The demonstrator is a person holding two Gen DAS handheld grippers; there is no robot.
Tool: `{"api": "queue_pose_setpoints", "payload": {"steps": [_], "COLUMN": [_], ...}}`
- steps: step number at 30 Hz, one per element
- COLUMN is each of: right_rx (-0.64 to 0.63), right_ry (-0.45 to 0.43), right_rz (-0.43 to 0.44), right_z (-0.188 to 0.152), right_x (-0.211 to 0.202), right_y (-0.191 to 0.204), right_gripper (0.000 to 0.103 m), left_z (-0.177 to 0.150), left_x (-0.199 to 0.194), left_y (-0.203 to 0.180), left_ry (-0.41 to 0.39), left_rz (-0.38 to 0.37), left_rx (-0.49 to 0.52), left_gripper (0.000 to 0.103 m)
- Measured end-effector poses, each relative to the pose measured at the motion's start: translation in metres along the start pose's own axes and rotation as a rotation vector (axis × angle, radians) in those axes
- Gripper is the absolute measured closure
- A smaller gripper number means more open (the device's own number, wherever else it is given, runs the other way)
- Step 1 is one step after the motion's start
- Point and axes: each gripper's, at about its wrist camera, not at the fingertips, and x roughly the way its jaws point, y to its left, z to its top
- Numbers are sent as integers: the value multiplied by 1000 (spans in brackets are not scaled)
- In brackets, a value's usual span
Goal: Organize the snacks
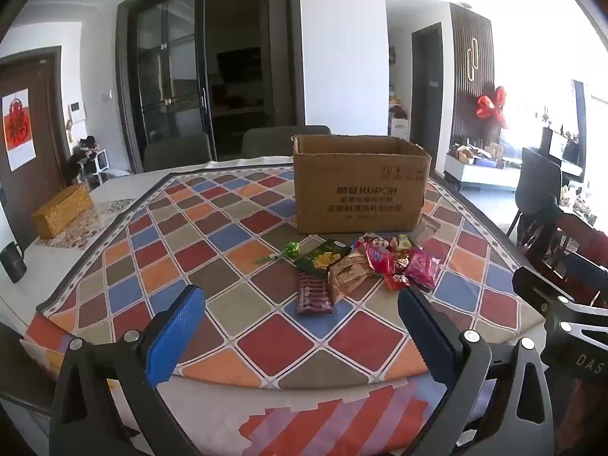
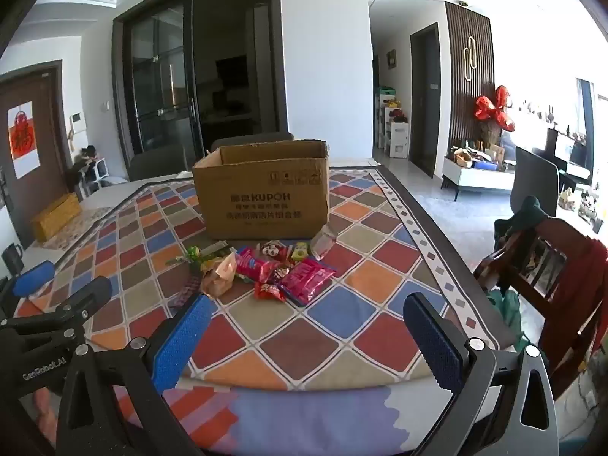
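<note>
Left wrist view. Left gripper (image 1: 300,326) spread wide, nothing between the blue pads (image 1: 173,338), held above the near edge of the patterned tablecloth (image 1: 228,250). Snack pile (image 1: 364,266) loose on the cloth, just in front of the cardboard box (image 1: 359,186). Among the pile: green lollipop (image 1: 292,249) at the left edge, dark purple bar (image 1: 313,296) nearest the gripper, tan packet (image 1: 347,275) touching it, pink packets (image 1: 421,268) to the right. One clear packet (image 1: 427,230) leaning against the box's front corner. Box open at the top; interior not visible from here. Gold tissue box (image 1: 62,211) and dark mug (image 1: 13,262) far left, well apart from the work.

Right wrist view. Right gripper (image 2: 307,336) likewise spread wide and empty, short of the snack pile (image 2: 266,269). Cardboard box (image 2: 262,193) upright behind the pile, inner walls partly visible, floor of the box hidden. Left gripper (image 2: 34,285) visible at the left margin.

Assessment. No snack seen in the box, none gripped. Task judged at or near its start: whole pile left to sort or load. Probable first candidate the purple bar or a pink packet, nearest the tongs.
</note>
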Motion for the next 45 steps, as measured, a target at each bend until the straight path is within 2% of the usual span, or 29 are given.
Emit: {"api": "queue_pose_setpoints", "payload": {"steps": [45], "right_rx": [-21], "right_ry": [-28], "right_rz": [-10], "right_z": [1], "right_x": [-15], "right_y": [2], "right_gripper": [1], "left_z": [2], "left_x": [-12], "left_y": [4], "left_ry": [-28], "left_rz": [-10], "left_rx": [-23], "left_gripper": [0]}}
